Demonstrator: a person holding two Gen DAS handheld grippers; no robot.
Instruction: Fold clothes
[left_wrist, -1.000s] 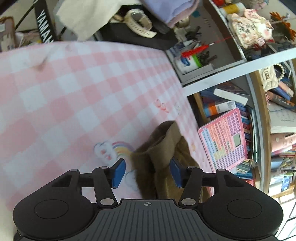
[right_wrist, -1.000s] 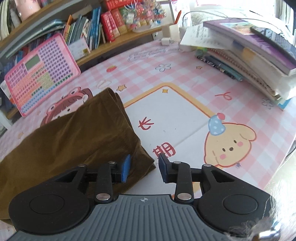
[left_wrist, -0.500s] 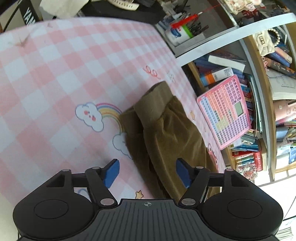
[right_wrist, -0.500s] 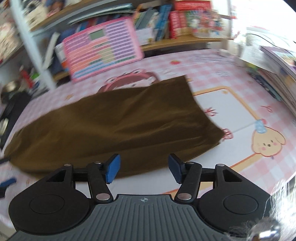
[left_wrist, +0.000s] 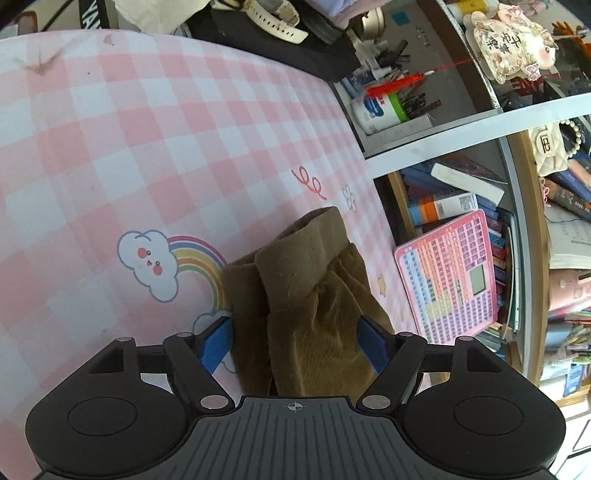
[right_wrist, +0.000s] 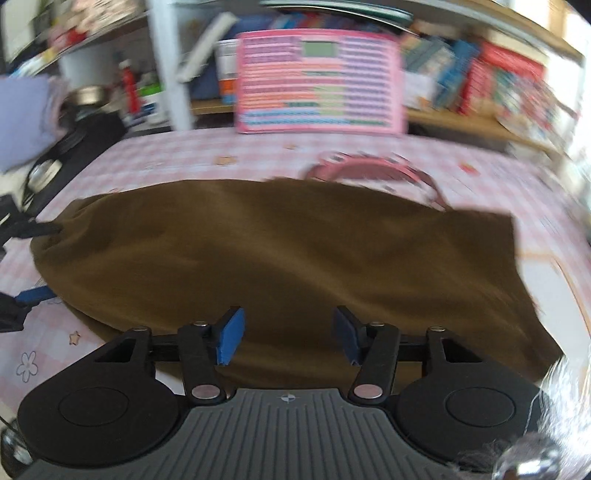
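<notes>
The left gripper (left_wrist: 295, 341) hovers with its blue-padded fingers (left_wrist: 218, 341) spread wide, straddling the near end of the brown velvety garment (left_wrist: 314, 295), one pad at either side of the cloth and neither seen pressing it. The garment's folded ribbed cuff (left_wrist: 299, 251) points away toward the far edge of the pink-and-white checked table mat (left_wrist: 129, 147), beside a printed cloud and rainbow. The right gripper (right_wrist: 288, 339) likewise has its blue pads well apart, poised over the near edge of the same brown garment (right_wrist: 277, 258), which lies spread flat and long across the mat from left to right; this view is blurred, so finer detail cannot be told. Past the mat on the right of the left wrist view, a pink toy laptop with a small screen (left_wrist: 450, 273) leans against a wooden shelf of upright books (left_wrist: 443, 199). Further off, a grey open shelf compartment (left_wrist: 424, 92) holds a white jar with a green label (left_wrist: 376, 110), pens, and a red tassel (left_wrist: 395, 81). At the far end of the mat a white wristwatch (left_wrist: 273, 18) rests on a black case.
</notes>
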